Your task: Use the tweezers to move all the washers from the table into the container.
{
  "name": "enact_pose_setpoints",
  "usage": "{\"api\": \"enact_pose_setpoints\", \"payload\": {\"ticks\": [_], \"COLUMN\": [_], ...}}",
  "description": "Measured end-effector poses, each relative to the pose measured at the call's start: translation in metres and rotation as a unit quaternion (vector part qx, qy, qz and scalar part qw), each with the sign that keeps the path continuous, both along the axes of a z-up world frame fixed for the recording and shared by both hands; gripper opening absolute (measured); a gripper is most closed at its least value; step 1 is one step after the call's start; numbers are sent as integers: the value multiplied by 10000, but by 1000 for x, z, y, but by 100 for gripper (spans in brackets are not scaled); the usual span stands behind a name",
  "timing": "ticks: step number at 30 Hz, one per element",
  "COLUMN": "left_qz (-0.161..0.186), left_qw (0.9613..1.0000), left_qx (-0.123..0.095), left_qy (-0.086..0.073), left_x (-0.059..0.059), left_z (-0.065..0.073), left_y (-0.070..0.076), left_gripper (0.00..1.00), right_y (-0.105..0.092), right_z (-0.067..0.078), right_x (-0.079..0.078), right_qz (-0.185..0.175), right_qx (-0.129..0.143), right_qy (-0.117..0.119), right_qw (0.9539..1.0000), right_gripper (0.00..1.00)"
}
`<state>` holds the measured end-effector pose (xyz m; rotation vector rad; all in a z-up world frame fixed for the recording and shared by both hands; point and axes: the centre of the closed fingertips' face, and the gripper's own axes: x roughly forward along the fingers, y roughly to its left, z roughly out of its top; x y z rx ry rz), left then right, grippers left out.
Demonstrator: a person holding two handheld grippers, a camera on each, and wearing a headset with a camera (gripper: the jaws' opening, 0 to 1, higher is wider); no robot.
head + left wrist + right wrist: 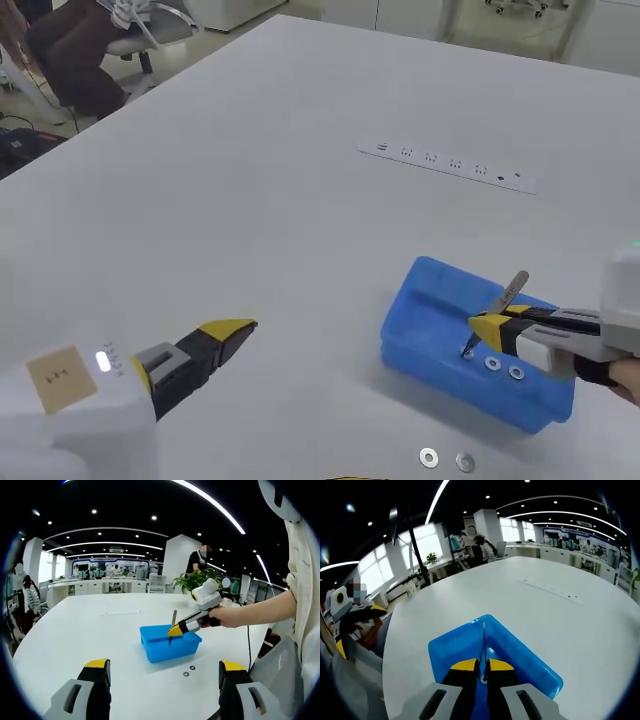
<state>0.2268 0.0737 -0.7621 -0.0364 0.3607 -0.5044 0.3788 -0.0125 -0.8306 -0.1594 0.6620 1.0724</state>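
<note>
The blue container (440,330) sits on the white table at the lower right. My right gripper (482,328) is shut on the metal tweezers (508,293), whose tips point down into the container. Two washers (493,363) lie inside it near the tips. Two more washers (428,458) lie on the table just in front of the container. In the right gripper view the tweezers (483,640) run forward from the closed jaws over the container (520,655). My left gripper (235,335) hovers open and holds nothing, well to the left of the container (170,642).
A white power strip (447,163) lies flat on the table beyond the container. An office chair (130,30) with a seated person stands past the table's far left edge. Other desks and people are in the background.
</note>
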Motion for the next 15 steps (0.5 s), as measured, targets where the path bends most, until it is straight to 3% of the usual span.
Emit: {"api": "enact_pose_setpoints", "payload": {"ticks": [15], "left_qz": [-20], "left_qw": [10000], "left_qx": [-3], "left_qy": [5], "left_x": [-1], "left_z": [0], "left_y": [-1], "left_gripper": [91], "right_y": [-1], "right_z": [1], "right_x": [0], "right_qz": [-81], "right_qx": [148], "right_qy": [-60], "right_qw": [9998], "right_gripper": [4]}}
